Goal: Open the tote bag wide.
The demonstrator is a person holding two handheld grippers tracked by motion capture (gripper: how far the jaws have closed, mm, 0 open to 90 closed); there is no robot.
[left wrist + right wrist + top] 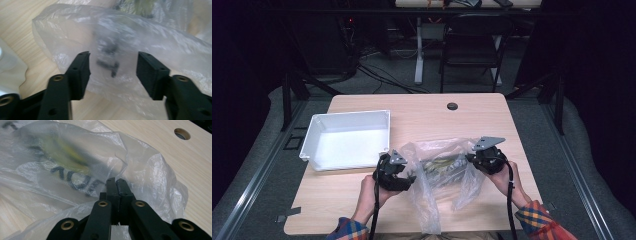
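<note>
I have the clear plastic bag (439,172) lying on the worktop (422,112) in front of me, between my two hands, with a printed packet (443,166) of something yellow-green still inside it. My right tool (115,181) is pressed shut on a fold of the bag's film at its right edge, so that side is secured. My left tool (112,67) stands wide open at the bag's left side, its jaws to either side of a bulge of film but not yet closed on it (the film there is blurred, so I cannot tell whether a jaw already touches it). As I judge it, I am early in the work: one side gripped, the other still to be caught, and the bag still to be opened and emptied.

The white tray (314,130) sits to the left of the bag, near my left tool, and looks like the place for the contents. A round cable hole (452,106) lies farther back on the worktop. Nothing blocks the way to the tray; the loose, crumpled film itself is the main nuisance.
</note>
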